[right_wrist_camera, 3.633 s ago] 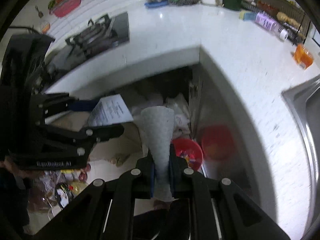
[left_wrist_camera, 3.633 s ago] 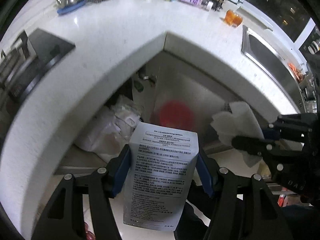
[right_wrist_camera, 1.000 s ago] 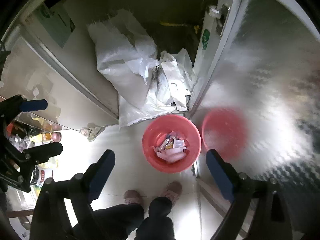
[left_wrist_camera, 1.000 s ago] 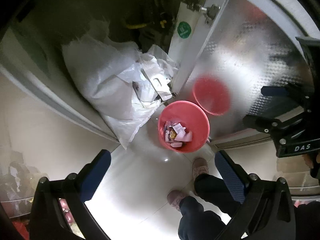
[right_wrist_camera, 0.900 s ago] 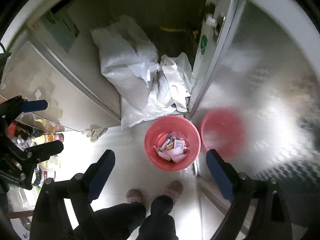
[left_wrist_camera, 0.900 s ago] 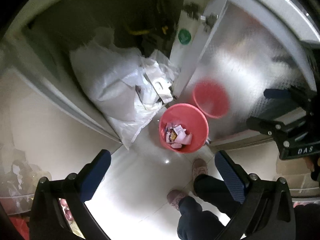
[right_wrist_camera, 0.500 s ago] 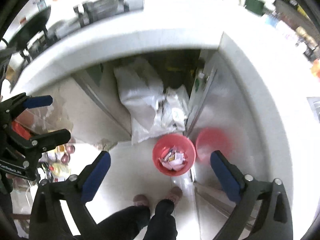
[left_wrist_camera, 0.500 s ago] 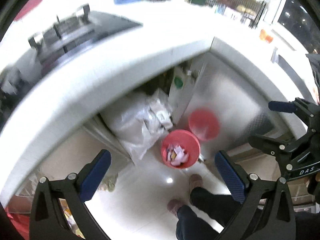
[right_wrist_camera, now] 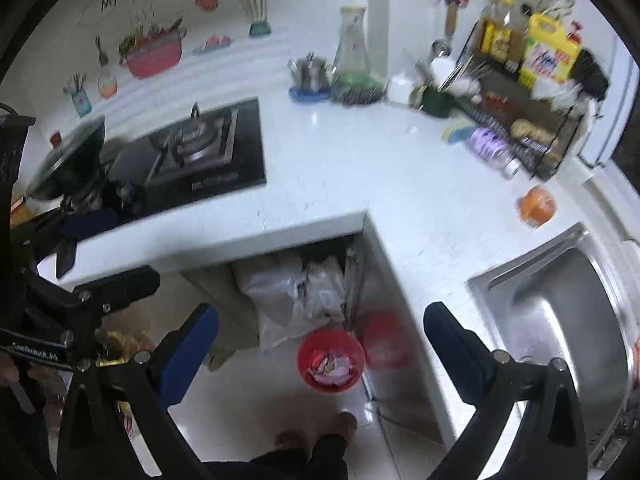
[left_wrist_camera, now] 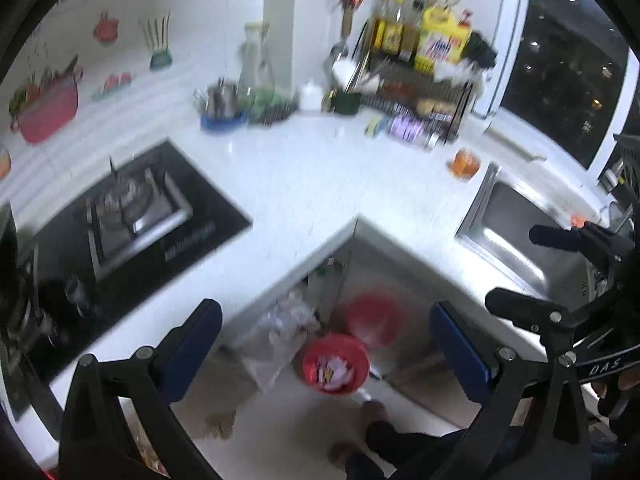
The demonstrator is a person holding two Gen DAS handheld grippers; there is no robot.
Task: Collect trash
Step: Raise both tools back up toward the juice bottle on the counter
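Observation:
A red trash bin (left_wrist_camera: pixel 335 364) stands on the floor by the open corner cabinet, with paper scraps and wrappers inside; it also shows in the right wrist view (right_wrist_camera: pixel 330 360). My left gripper (left_wrist_camera: pixel 326 344) is open wide and empty, held high above the counter. My right gripper (right_wrist_camera: pixel 320 344) is open wide and empty too, also high above the bin. The right gripper shows at the right edge of the left wrist view (left_wrist_camera: pixel 560 276). The left gripper shows at the left edge of the right wrist view (right_wrist_camera: pixel 88 256).
A white L-shaped counter (right_wrist_camera: pixel 360 176) holds a gas hob (right_wrist_camera: pixel 200 152), a kettle (right_wrist_camera: pixel 310 72), a dish rack with bottles (right_wrist_camera: pixel 520 92) and an orange cup (right_wrist_camera: pixel 536 206). A steel sink (right_wrist_camera: pixel 560 320) is at the right. White bags (right_wrist_camera: pixel 300 296) fill the cabinet. My feet stand below the bin.
Both grippers, holding a box and a paper 3.6 s ago, have been open and empty for the last second. Both rose from close above the bin to above counter height.

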